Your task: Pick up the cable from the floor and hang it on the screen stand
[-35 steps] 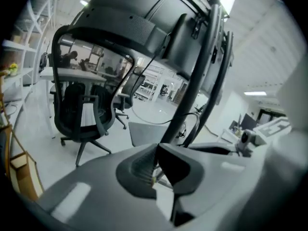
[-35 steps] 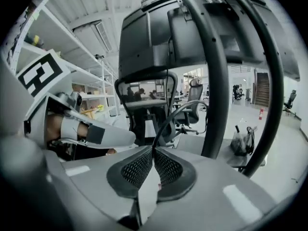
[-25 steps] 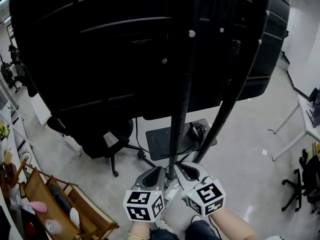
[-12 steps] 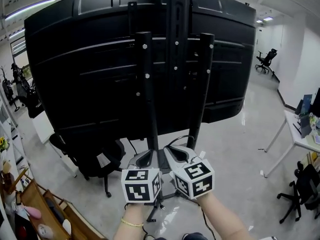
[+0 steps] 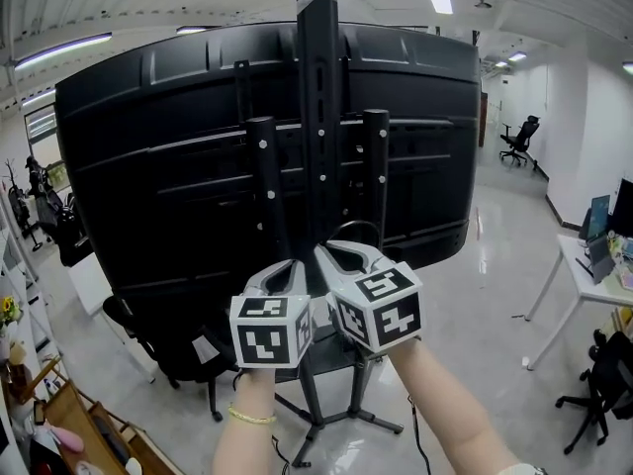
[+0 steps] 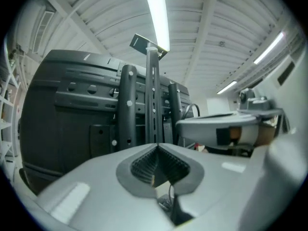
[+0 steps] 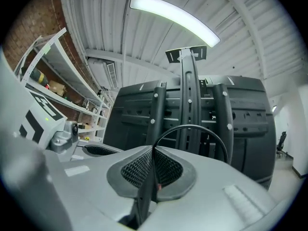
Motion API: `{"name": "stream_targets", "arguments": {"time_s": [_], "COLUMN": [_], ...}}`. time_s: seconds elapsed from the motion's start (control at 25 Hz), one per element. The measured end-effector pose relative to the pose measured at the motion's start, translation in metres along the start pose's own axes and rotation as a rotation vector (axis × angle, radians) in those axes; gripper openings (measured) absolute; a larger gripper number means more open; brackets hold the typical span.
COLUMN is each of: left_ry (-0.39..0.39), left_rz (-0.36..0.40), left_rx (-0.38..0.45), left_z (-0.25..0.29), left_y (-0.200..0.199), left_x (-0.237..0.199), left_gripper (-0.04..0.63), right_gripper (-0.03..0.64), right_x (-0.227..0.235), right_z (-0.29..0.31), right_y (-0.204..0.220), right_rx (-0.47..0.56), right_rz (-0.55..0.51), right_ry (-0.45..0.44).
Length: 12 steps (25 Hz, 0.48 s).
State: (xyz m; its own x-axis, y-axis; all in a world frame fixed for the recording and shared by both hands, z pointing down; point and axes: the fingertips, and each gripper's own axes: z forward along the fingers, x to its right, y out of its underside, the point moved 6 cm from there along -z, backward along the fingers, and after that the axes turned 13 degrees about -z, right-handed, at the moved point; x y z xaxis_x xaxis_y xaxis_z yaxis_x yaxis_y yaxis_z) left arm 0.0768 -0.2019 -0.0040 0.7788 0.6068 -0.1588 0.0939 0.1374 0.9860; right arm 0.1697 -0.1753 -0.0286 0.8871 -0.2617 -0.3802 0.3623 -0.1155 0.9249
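Head view: right gripper [image 5: 319, 249], clamping the black cable [image 5: 362, 225], and left gripper [image 5: 296, 263], jaws together, are rising from the floor [image 5: 475, 384] to the screen stand [image 5: 318, 117] for hanging.

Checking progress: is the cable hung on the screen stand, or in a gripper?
In a gripper: the right gripper is shut on the cable, which arcs up before the stand.
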Motion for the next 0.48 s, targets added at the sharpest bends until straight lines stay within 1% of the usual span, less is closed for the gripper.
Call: {"name": "stream_targets", "arguments": {"time_s": [0.12,0.2,0.36,0.48], "left_ry": [0.008,0.029,0.078,0.125], "left_rz": [0.043,0.059,0.065,0.071], "left_rx": [0.035,0.034,0.044,0.048], "left_z": [0.004,0.009,0.014,0.018], "left_y": [-0.023,-0.037,-0.062,-0.079], "left_x": [0.005,0.007,0.009,0.009], "left_gripper": [0.008,0.069,0.107,0.146], "right_gripper": [0.015,0.018,0.021,0.021], "right_x": [0.008,0.013,0.024,0.03], "right_z": [0.004,0.007,0.02,0.033], "right_y": [-0.028,-0.045,-0.079,-0.104], "right_rx": [0.025,0.042,0.075,0.099], "right_rz": [-0.046,-0.067,-0.102,-0.113], "right_ry": [-0.022,-0.033,-0.039,-0.066]}}
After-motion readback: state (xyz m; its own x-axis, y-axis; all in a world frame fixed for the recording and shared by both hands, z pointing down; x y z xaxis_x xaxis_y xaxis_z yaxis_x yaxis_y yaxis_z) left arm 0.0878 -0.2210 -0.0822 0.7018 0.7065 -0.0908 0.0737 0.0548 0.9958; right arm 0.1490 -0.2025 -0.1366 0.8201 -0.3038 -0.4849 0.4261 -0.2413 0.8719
